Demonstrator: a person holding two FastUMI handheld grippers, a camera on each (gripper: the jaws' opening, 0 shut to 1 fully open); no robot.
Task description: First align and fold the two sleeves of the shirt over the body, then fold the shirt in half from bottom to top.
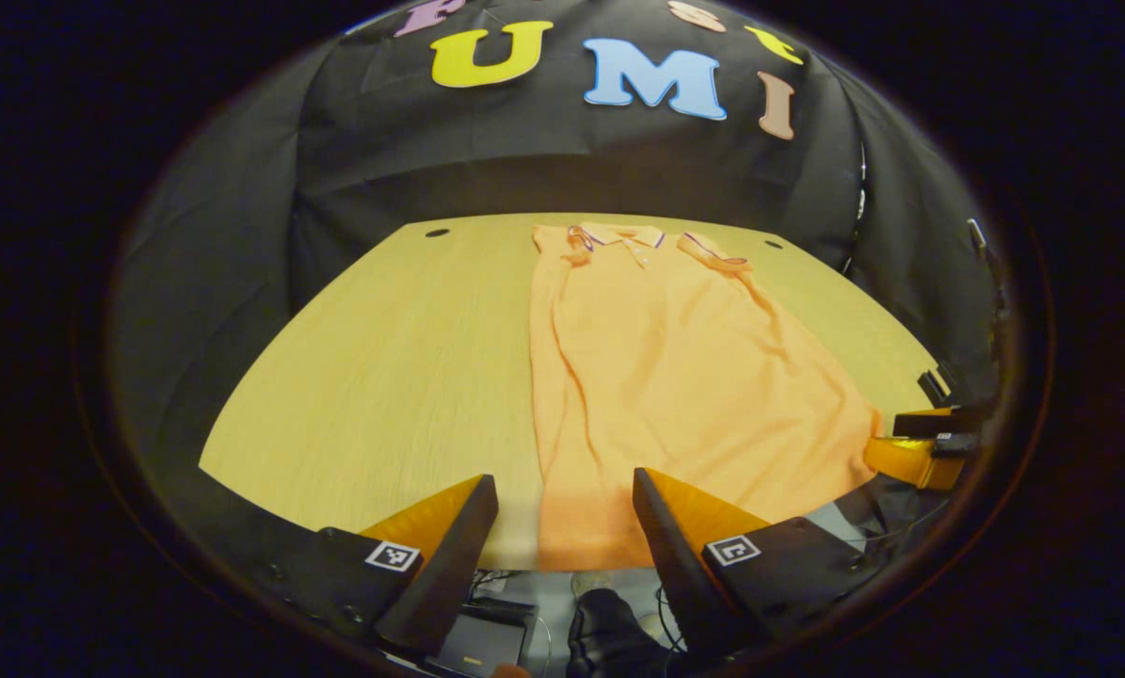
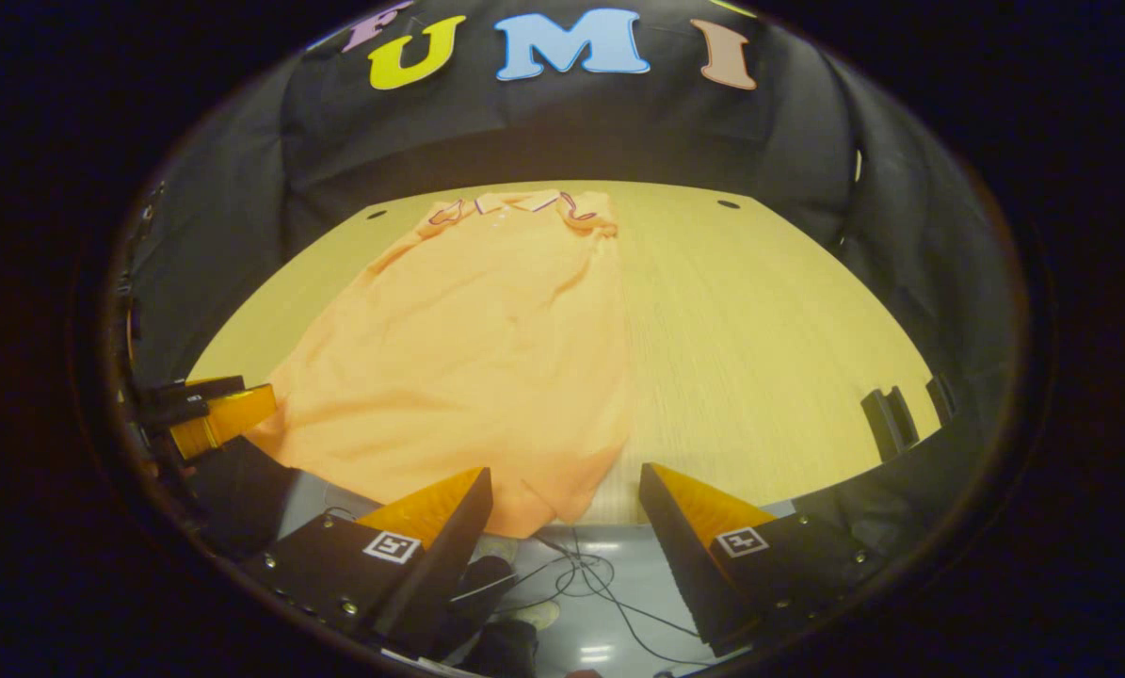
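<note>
Orange shirt [image 1: 675,395] lies flat on our desk [image 1: 383,377], sleeves folded in, hem at six o'clock. Both tongs, left [image 1: 562,527] and right [image 2: 567,518], spread; we should pinch both hem corners evenly.

Wooden table [image 1: 383,358], orange shirt [image 1: 675,377] lying flat on it

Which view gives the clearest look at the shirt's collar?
The left gripper view: the collar lies near the middle of the table's far edge, its striped trim easy to see. In the right gripper view the collar sits at the same far edge but looks flatter, with the trim harder to follow.
</note>
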